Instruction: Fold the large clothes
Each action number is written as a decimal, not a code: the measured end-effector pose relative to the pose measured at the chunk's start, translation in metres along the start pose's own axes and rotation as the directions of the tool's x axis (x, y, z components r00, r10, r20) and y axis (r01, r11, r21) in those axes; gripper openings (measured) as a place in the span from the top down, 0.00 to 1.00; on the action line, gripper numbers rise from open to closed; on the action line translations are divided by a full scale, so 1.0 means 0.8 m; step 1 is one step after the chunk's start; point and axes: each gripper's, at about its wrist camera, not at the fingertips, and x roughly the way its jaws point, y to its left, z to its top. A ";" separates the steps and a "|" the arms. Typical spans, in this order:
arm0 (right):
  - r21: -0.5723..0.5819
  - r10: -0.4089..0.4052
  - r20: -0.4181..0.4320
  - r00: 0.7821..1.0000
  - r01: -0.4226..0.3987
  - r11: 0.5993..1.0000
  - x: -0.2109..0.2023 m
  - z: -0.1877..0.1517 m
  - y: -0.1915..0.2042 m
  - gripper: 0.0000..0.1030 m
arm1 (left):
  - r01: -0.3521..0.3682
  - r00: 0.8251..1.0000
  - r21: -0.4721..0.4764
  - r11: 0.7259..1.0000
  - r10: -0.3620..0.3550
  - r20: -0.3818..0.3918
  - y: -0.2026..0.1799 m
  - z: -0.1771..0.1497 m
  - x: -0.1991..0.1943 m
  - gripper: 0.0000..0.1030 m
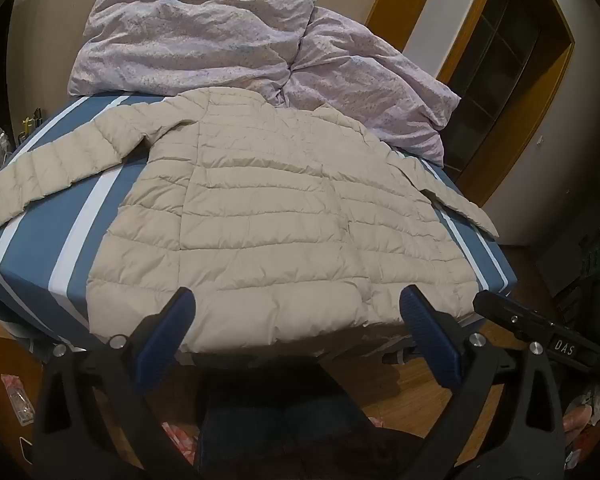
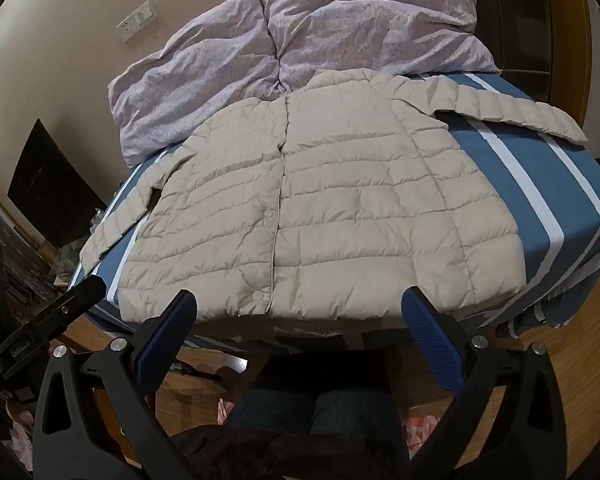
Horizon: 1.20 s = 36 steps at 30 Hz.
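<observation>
A beige quilted puffer jacket (image 1: 268, 208) lies spread flat on the bed, front up, buttoned, both sleeves stretched out to the sides. It also shows in the right wrist view (image 2: 320, 216). My left gripper (image 1: 296, 304) is open and empty, hovering just in front of the jacket's hem at the bed's near edge. My right gripper (image 2: 300, 304) is open and empty, also just in front of the hem. The right gripper's body shows at the right of the left wrist view (image 1: 540, 328).
The bed has a blue sheet with white stripes (image 1: 40, 248), also in the right wrist view (image 2: 548, 208). A crumpled lilac duvet (image 1: 228, 44) lies at the head of the bed, touching the jacket's collar. A wooden door frame (image 1: 500, 160) stands to the right. The person's legs (image 2: 312, 412) are below.
</observation>
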 end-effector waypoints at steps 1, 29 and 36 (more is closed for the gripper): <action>-0.001 0.000 0.001 1.000 0.000 1.000 0.000 0.000 0.000 0.01 | -0.001 1.000 0.000 1.000 0.001 0.000 0.000 0.000 0.000 0.02; 0.003 0.003 -0.001 1.000 -0.003 1.000 0.002 0.000 -0.001 0.01 | 0.001 1.000 0.000 1.000 -0.001 0.000 0.000 0.000 0.000 0.02; 0.004 0.003 -0.002 1.000 -0.003 1.000 0.002 0.000 -0.001 0.01 | 0.000 1.000 0.001 1.000 0.000 0.000 0.000 0.001 0.000 0.02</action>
